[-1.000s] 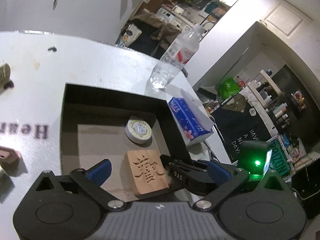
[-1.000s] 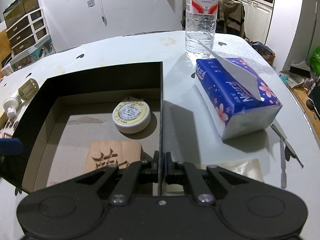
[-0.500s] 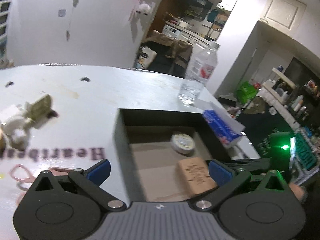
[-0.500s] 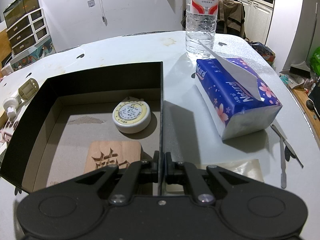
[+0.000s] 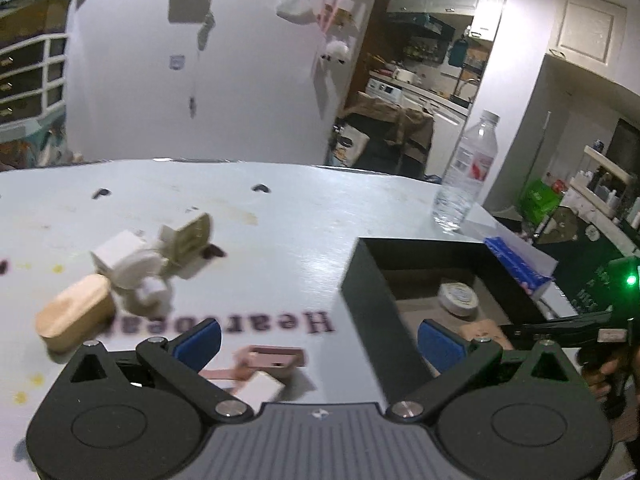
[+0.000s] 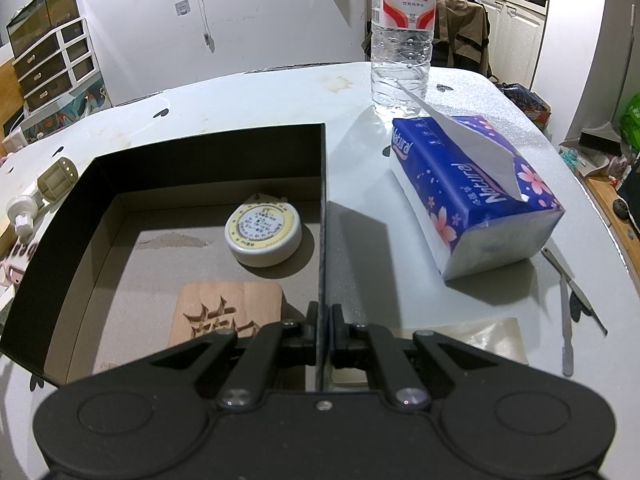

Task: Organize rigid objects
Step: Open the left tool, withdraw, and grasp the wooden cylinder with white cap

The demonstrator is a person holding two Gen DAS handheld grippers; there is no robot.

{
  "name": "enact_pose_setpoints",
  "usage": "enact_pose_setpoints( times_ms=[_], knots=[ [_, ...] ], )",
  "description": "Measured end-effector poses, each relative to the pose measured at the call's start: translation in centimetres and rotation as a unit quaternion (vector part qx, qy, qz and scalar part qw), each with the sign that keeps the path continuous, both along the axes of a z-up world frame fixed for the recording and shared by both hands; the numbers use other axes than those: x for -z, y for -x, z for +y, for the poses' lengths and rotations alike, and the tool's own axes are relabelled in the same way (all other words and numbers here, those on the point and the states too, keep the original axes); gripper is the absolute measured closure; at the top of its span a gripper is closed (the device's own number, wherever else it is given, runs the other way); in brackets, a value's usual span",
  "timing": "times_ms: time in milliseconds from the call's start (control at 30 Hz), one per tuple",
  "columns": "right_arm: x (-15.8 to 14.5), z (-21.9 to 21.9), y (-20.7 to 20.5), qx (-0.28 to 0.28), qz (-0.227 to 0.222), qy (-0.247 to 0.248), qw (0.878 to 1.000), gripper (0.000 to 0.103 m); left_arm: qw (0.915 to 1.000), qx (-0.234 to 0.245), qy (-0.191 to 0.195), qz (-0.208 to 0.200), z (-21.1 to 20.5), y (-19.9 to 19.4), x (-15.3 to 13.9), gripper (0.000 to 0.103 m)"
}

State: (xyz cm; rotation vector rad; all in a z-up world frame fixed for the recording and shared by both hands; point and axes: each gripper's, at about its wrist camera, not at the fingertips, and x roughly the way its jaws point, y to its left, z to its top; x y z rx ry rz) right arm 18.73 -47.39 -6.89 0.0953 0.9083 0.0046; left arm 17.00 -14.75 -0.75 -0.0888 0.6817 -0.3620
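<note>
A black open box [image 6: 208, 168] stands on the white table. It holds a round white tin [image 6: 263, 232] and a carved wooden block [image 6: 226, 312]. My right gripper [image 6: 324, 330] is shut on the box's right wall [image 6: 323, 220]. My left gripper [image 5: 318, 340] is open and empty above the table, left of the box [image 5: 360, 292]. Ahead of it lie a pink case [image 5: 276, 357], a small white block [image 5: 260, 390], a wooden oval [image 5: 74, 310], a white plastic piece [image 5: 132, 266] and a beige clip [image 5: 188, 234].
A water bottle [image 6: 402, 36] stands behind the box. A blue tissue pack [image 6: 476, 196] lies right of it. Two thin metal tools [image 6: 568, 296] and a clear film sheet [image 6: 480, 336] lie near the table's right edge. Drawers [image 6: 52, 64] stand far left.
My left gripper has swung left, away from the box, and now faces the loose items on the table. The right gripper and the box have not moved.
</note>
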Motion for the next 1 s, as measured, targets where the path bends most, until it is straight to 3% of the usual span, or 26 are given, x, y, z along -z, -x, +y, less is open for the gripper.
enact_pose_setpoints(
  times_ms=[400, 500, 600, 667, 733, 1000],
  knots=[
    [0.0, 0.0, 0.0, -0.001, 0.000, 0.000, 1.000, 0.099, 0.9997, -0.014, -0.017, -0.007, 3.4, 0.9, 2.1, 0.000],
    [0.0, 0.1, 0.0, 0.000, 0.000, 0.000, 1.000, 0.099, 0.9996, -0.005, -0.026, -0.002, 3.4, 1.3, 3.1, 0.000],
    [0.0, 0.1, 0.0, 0.000, 0.000, 0.000, 1.000, 0.099, 0.9996, 0.025, -0.004, 0.007, 3.6, 1.7, 3.8, 0.000],
    [0.0, 0.1, 0.0, 0.000, 0.000, 0.000, 1.000, 0.099, 0.9991, 0.041, 0.006, 0.006, 3.3, 1.9, 4.0, 0.004],
    [0.0, 0.1, 0.0, -0.001, 0.000, 0.000, 1.000, 0.099, 0.9985, 0.054, 0.002, 0.007, 2.8, 1.7, 4.2, 0.022],
    [0.0, 0.1, 0.0, 0.000, 0.000, 0.000, 1.000, 0.099, 0.9981, 0.048, -0.032, 0.020, 2.0, 0.2, 5.6, 0.056]
  ],
)
